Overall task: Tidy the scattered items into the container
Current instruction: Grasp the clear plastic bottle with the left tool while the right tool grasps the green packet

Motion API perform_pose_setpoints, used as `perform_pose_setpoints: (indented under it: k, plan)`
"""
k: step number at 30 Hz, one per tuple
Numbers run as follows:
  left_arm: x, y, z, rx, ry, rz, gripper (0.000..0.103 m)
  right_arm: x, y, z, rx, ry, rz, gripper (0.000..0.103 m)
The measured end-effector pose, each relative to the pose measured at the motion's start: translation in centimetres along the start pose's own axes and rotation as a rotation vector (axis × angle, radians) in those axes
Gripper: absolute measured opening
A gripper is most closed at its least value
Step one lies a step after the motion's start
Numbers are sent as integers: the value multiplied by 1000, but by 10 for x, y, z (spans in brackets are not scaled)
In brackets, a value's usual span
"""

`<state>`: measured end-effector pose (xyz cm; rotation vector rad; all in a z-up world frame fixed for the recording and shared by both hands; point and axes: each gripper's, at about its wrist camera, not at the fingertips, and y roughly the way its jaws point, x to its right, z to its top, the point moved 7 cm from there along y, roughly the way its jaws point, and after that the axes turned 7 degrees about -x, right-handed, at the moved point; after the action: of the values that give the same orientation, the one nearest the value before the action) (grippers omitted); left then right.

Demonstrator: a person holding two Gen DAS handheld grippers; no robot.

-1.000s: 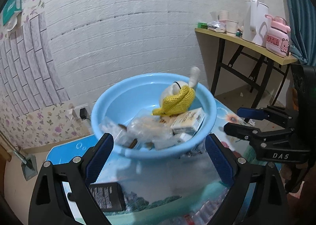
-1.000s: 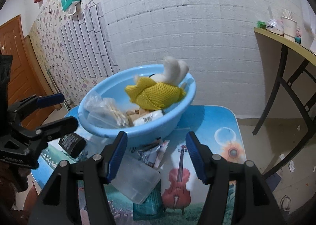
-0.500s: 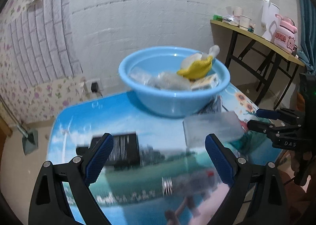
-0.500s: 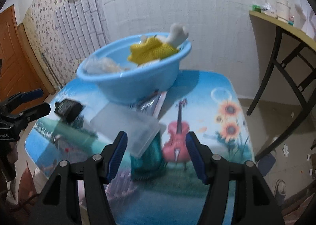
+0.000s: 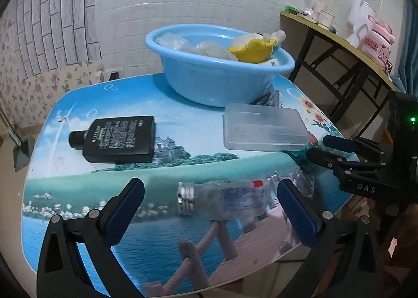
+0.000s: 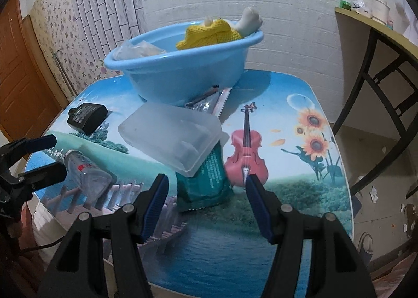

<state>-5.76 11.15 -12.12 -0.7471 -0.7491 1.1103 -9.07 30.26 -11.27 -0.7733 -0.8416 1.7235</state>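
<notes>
A blue basin point(image 5: 219, 73) point(image 6: 183, 81) at the table's back holds a yellow knit toy point(image 5: 253, 50) and clear bags. A clear bottle point(image 5: 224, 198) point(image 6: 88, 175) with a silver cap lies on its side between the fingers of my left gripper point(image 5: 209, 193). Its jaws are opening and the pads stand clear of the bottle. My right gripper point(image 6: 206, 183) is open, its fingers either side of a teal packet point(image 6: 209, 180) without touching it. A frosted plastic box point(image 6: 169, 138) point(image 5: 263, 128) rests partly on that packet. A black flat bottle point(image 5: 115, 138) lies at the left.
Foil sachets point(image 6: 209, 102) stick out from under the basin. A side table point(image 5: 339, 44) with a kettle, cups and a pink flask stands at the right, its dark legs close to the table corner. A wooden door point(image 6: 15, 76) is at the left. The table's front edge is near both grippers.
Both grippers have come down and back from the basin toward the table's front. The left jaws have spread wider and now straddle the clear bottle. The right gripper now frames the teal packet.
</notes>
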Motion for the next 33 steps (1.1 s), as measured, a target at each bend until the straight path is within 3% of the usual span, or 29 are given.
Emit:
perform_pose_setpoints:
  k: [7, 16, 19, 22, 33]
  plan:
    - [21, 15, -6, -35, 49, -6, 102, -2, 8, 2, -1, -21, 19, 61]
    - [19, 32, -7, -47, 65, 52, 102, -6, 22, 6, -4, -57, 11, 61]
    - [14, 32, -8, -44, 53, 63, 102, -8, 24, 4, -7, -83, -1, 47]
    - [9, 31, -10, -40, 42, 53, 85, -9, 22, 2, -15, -87, 7, 46]
    - [-7, 14, -10, 11, 10, 60, 85, 9, 7, -15, -30, -46, -100, 45]
